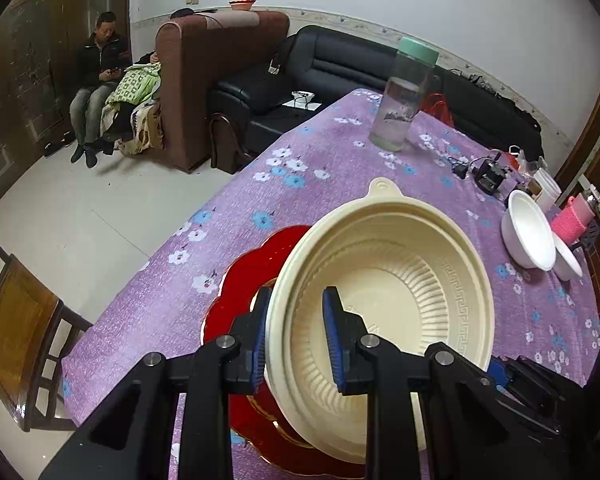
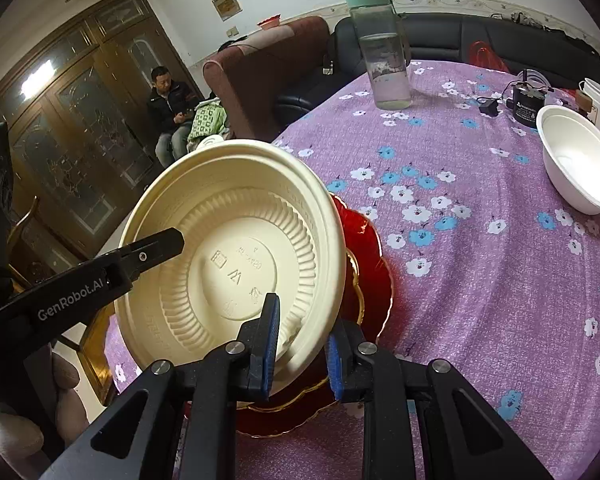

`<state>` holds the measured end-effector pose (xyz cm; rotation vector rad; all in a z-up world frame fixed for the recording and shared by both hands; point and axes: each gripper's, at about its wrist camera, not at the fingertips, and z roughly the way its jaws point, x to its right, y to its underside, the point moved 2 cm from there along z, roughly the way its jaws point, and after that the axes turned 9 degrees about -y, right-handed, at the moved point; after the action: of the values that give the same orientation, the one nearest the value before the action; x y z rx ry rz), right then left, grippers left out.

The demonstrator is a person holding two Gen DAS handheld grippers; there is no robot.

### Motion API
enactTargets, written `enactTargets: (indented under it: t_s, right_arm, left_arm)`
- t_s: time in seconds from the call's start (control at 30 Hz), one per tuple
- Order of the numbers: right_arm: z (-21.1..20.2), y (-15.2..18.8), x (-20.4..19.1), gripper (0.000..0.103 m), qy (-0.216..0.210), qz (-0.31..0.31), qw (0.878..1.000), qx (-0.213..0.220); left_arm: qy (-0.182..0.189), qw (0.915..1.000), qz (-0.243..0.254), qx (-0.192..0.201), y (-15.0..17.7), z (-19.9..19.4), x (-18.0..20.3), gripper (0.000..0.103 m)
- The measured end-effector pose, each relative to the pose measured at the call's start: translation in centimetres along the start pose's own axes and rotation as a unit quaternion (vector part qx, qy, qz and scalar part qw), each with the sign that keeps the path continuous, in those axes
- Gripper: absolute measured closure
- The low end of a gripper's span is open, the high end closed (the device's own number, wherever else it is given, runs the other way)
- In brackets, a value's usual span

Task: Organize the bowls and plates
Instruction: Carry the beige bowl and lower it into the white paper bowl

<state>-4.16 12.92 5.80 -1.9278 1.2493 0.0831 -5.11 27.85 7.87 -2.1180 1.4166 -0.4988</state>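
Note:
A cream ribbed bowl (image 1: 384, 296) is tilted above a red scalloped plate (image 1: 240, 280) on the purple flowered tablecloth. My left gripper (image 1: 296, 336) straddles the bowl's near rim, one finger outside and one inside, shut on it. In the right wrist view the same cream bowl (image 2: 236, 240) is tilted toward me over the red plate (image 2: 368, 272). My right gripper (image 2: 300, 348) straddles its lower rim, jaws close on it. The left gripper's finger (image 2: 152, 250) reaches into the bowl from the left. A white bowl (image 2: 580, 160) sits at the right.
A clear bottle with a green lid (image 1: 404, 96) stands at the table's far side. Two white bowls (image 1: 528, 232), a pink item (image 1: 572, 220), a black charger (image 1: 490, 174) and white cups lie at the right. A wooden chair (image 1: 16, 332) stands at the left.

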Motion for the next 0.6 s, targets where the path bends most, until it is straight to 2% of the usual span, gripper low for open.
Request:
enactTargets:
  t_s: [0.23,0.33,0.4,0.43,0.5,0.57,0.6]
  right_arm:
    - [1.0,0.1,-0.6,0.078,0.016,-0.022,1.0,-0.005]
    - [1.0,0.1,-1.0,0.078,0.021,-0.034,0.999,-0.004]
    - [1.0,0.1,-1.3,0.077,0.024,-0.037,0.999,-0.004]
    - [1.0,0.1,-1.3,0.075,0.024,-0.039,0.999,-0.004]
    - [1.0,0.1,-1.3,0.059,0.023,-0.04,0.999,-0.003]
    - [0.8,0.2,-1.3,0.048,0.022,-0.042,0.999,0.007]
    - [0.7,0.2,-1.4,0.047,0.021,-0.043,0.999,0.011]
  left_arm:
    - [-0.016,0.9998,0.0,-0.008,0.6,0.9,-0.3,0.071]
    - [-0.015,0.9999,-0.003,-0.001,0.6,0.5,-0.3,0.059]
    - [-0.018,0.9997,-0.004,0.015,0.7,-0.4,-0.3,0.047]
    - [-0.021,0.9995,-0.003,0.022,0.6,-0.8,-0.3,0.044]
    - [-0.027,0.9988,-0.004,0.041,0.6,-1.9,-0.3,0.04]
    - [-0.03,0.998,-0.002,0.055,0.7,-2.8,-0.3,0.037]
    - [-0.033,0.9974,-0.001,0.064,0.8,-3.3,-0.2,0.035]
